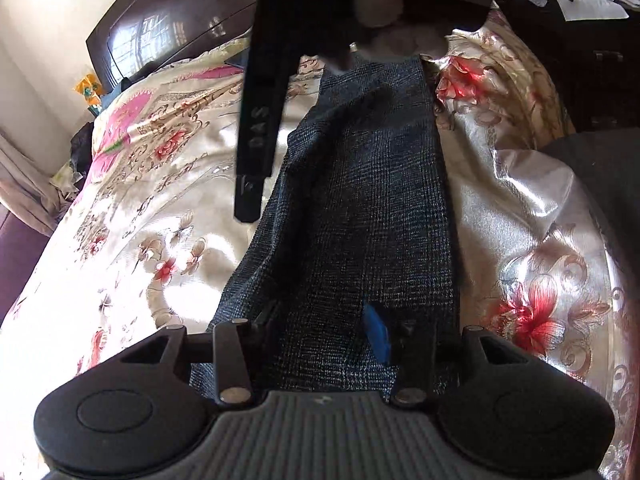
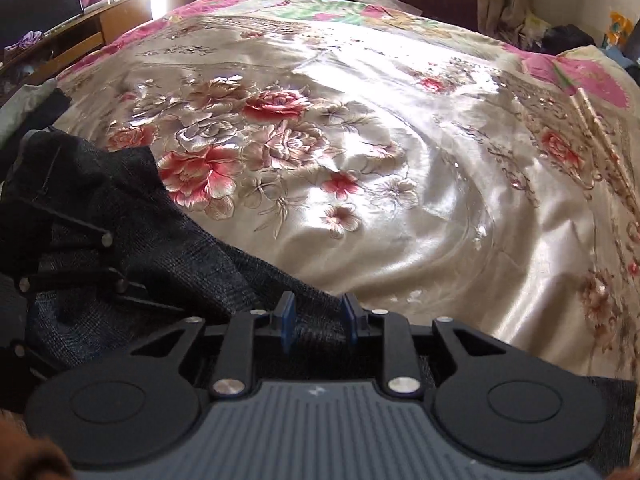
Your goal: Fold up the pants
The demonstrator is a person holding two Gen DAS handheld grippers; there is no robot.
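Pants (image 1: 360,208) are stretched long on the floral satin bedspread (image 2: 400,160), so both tongs are at one end, left tongs (image 1: 320,336) parted around the fabric, right tongs (image 2: 318,318) parted with cloth between, apparently releasing it.

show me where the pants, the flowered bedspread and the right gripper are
pants (image 1: 360,208): left wrist view, middle of the dark fabric.
flowered bedspread (image 2: 400,168): right wrist view, bare satin centre.
right gripper (image 2: 318,320): right wrist view, between blue fingertips.
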